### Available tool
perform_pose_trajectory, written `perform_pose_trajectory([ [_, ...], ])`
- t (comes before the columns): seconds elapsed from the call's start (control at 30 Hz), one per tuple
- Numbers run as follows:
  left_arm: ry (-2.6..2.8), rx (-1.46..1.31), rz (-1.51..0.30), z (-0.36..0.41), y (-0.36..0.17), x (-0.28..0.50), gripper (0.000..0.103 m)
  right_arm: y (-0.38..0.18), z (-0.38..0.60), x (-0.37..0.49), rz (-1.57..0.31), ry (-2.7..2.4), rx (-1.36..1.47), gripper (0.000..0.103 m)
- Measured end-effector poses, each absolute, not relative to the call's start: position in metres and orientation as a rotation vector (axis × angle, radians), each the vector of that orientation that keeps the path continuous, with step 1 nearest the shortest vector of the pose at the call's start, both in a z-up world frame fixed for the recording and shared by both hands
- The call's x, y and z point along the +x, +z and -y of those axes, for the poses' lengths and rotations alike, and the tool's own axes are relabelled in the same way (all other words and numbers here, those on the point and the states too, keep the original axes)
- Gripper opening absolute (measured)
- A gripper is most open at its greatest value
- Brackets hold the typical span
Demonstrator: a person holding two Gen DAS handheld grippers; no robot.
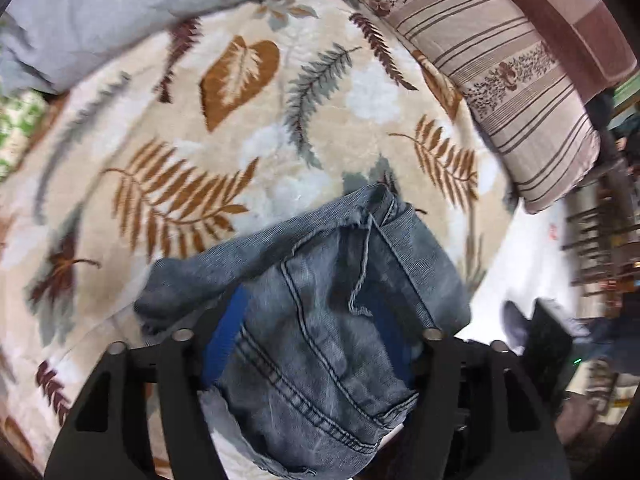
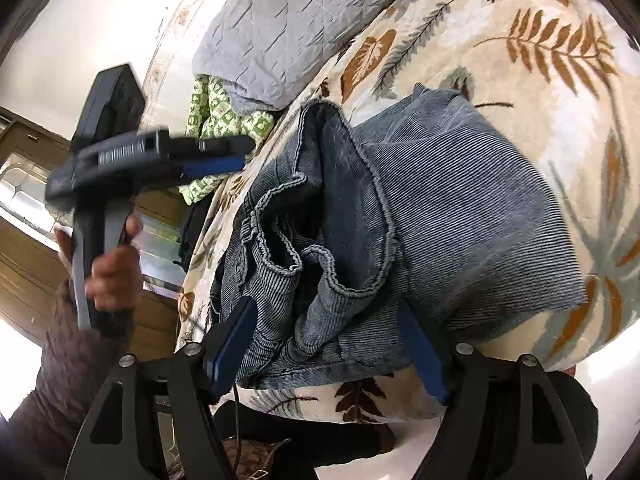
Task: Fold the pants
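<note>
Left hand [image 2: 110,276]: you gripped the handle of the left gripper [image 2: 240,152] beside the bed's edge, fingers level, aimed toward the bed.
Left jaws: they stood apart; in your left wrist view the jeans [image 1: 320,320] filled the gap and hid both pads, so I could not tell whether they pressed.
Right gripper [image 2: 332,344]: you aimed it down at the near edge of the jeans.
Right jaws: wide apart, blue pads on either side of the denim, gripping nothing.
Hidden: the left gripper was motion-blurred; your sleeve [image 2: 68,364] was cut off by the frame.
Jeans: folded in a bundle on the blanket [image 2: 540,40] near the bed's edge, hems bunched toward the left gripper; long axis unclear.
</note>
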State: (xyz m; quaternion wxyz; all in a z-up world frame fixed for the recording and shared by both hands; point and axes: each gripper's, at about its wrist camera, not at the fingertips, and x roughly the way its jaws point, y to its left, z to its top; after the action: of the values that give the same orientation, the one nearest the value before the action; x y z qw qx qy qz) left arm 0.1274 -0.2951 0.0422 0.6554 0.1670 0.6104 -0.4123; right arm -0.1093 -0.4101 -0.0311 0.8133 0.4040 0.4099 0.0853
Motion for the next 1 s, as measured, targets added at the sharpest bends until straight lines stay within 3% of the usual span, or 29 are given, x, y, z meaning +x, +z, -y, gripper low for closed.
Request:
perform_pose_trajectory([
  [0.27, -1.018, 0.404, -1.546, 0.313, -0.005, 0.142, 0.067, -0.036, 0.401, -0.097, -0.854, 0.254, 0.886, 0.075],
  [0.3, -1.033, 0.41, -1.545, 0.312, -0.008, 0.139, 0.067, -0.037, 0.401, -0.096, -0.853, 0.259, 0.895, 0.07],
  [0.4, -1.083, 0.393, -1.488, 0.304, -0.003, 0.131, 0.066, -0.041, 0.402, -0.092, -0.86, 0.256, 0.911, 0.026],
  [0.43, -1.091, 0.379, -1.47, 0.301, 0.0, 0.129, 0.053, -0.04, 0.403, -0.092, -0.857, 0.249, 0.909, 0.015],
  [0.47, -1.091, 0.376, -1.451, 0.298, 0.003, 0.127, 0.037, -0.039, 0.405, -0.092, -0.853, 0.249, 0.915, 0.014],
  [0.53, -1.07, 0.396, -1.416, 0.293, 0.007, 0.125, 0.019, -0.034, 0.407, -0.093, -0.835, 0.269, 0.935, 0.01],
  [0.83, -1.09, 0.403, -1.265, 0.314, 0.062, 0.103, 0.016, -0.002, 0.435, -0.114, -0.691, 0.318, 1.003, 0.009],
  [1.0, -1.052, 0.454, -1.282, 0.361, 0.044, 0.09, 0.016, -0.026, 0.47, -0.128, -0.693, 0.233, 1.081, 0.009],
])
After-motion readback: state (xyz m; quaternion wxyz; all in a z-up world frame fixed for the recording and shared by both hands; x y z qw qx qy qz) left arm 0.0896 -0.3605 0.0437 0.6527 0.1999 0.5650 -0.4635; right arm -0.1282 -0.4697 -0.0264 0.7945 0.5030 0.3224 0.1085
